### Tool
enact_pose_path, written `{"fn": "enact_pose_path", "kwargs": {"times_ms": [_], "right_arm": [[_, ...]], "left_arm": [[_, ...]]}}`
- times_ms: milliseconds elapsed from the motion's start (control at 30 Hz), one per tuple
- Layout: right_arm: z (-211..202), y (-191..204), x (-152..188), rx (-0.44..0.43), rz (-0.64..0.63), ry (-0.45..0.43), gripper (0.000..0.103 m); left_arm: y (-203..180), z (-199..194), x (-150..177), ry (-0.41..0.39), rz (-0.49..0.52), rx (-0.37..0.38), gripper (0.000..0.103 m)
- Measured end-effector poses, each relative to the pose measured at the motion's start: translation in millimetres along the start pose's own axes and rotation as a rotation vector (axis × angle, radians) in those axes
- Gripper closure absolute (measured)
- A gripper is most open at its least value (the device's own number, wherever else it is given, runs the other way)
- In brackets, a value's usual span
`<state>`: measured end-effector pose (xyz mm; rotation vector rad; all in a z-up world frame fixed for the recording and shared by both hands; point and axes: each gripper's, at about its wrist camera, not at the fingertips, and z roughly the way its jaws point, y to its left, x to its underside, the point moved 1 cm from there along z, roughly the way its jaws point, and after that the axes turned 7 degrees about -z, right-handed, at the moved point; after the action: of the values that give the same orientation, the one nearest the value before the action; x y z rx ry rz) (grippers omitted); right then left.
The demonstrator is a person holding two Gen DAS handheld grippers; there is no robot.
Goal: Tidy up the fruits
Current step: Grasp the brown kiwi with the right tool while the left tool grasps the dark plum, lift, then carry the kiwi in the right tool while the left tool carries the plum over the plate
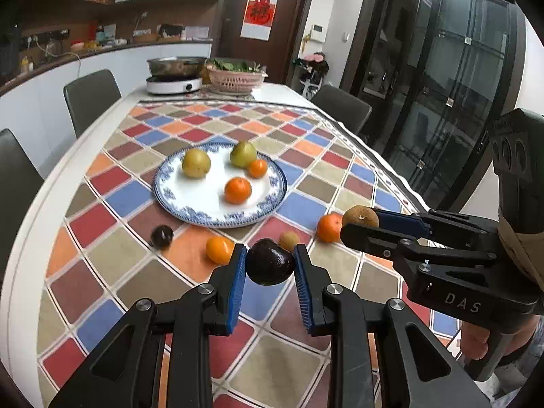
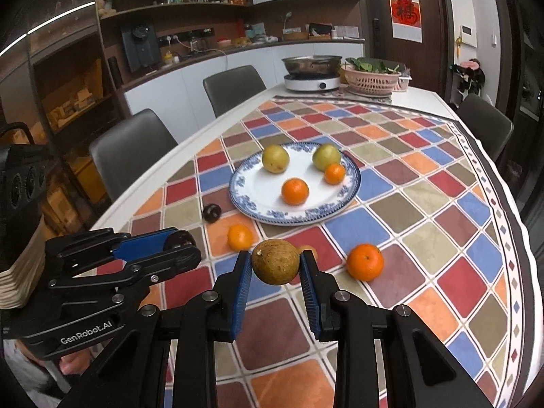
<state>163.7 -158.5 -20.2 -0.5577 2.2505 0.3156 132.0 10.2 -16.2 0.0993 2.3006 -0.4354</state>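
My left gripper (image 1: 270, 258) is shut on a dark purple fruit (image 1: 269, 261), held above the cloth. My right gripper (image 2: 275, 263) is shut on a brown kiwi-like fruit (image 2: 274, 261); it also shows in the left wrist view (image 1: 359, 217). A blue-patterned white plate (image 1: 170, 187) lies ahead and holds two yellow-green fruits (image 1: 196, 163) (image 1: 242, 154) and two oranges (image 1: 237, 189) (image 1: 257, 168). Loose on the cloth are an orange (image 1: 220, 249), a bigger orange (image 1: 329, 227), a small tan fruit (image 1: 289, 240) and a dark fruit (image 1: 162, 236).
The table has a checked multicolour cloth (image 1: 306, 156). At its far end stand an induction cooker with a steel pan (image 1: 175, 71) and a pink basket of greens (image 1: 236, 76). Grey chairs (image 1: 90, 98) line both sides.
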Motion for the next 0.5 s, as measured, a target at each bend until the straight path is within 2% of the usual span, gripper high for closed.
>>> {"fn": "enact_pose_path", "kwargs": {"times_ms": [500], "right_arm": [[-7, 5, -40, -0.002, -0.025, -0.076, 0.073]], "left_arm": [[8, -14, -40, -0.088, 0.038, -0.025, 0.075]]}}
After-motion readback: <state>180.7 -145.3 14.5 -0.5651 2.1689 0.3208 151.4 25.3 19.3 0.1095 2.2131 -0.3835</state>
